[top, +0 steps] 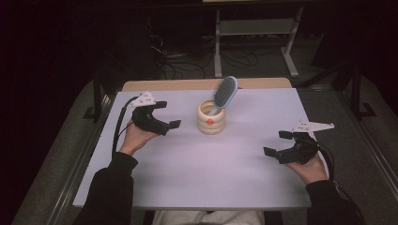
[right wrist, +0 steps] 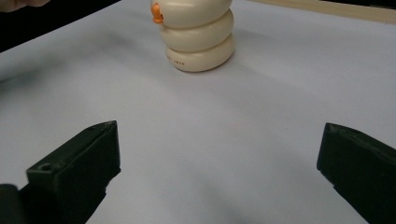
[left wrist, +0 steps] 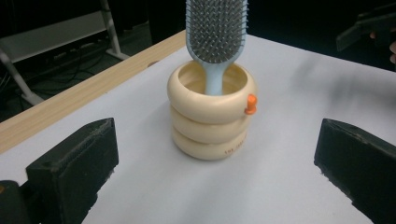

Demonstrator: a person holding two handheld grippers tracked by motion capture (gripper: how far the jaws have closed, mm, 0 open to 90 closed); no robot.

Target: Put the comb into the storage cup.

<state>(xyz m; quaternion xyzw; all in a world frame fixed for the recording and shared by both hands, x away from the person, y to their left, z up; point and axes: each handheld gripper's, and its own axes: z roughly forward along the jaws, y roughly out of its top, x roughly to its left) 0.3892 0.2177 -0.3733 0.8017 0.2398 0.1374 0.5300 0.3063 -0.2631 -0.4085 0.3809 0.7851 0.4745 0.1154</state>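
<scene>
From above we see our left gripper (top: 167, 114) and right gripper (top: 277, 143) both gaping wide, holding nothing. Our left gripper view shows the pale blue paddle hairbrush (left wrist: 215, 32) standing handle-down in the cream three-ringed ceramic holder (left wrist: 210, 119); our right gripper view crops the brush away.

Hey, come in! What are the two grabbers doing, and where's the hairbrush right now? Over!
Left gripper open, empty. Right gripper open, empty. Hairbrush standing handle-down in cream holder. Nothing in the way.

Holder (top: 211, 119) sits mid-table (top: 187, 178), toward the back; brush (top: 224, 93) stands in it. Left gripper (top: 168, 115) left of holder, right gripper (top: 277, 143) front-right.
</scene>
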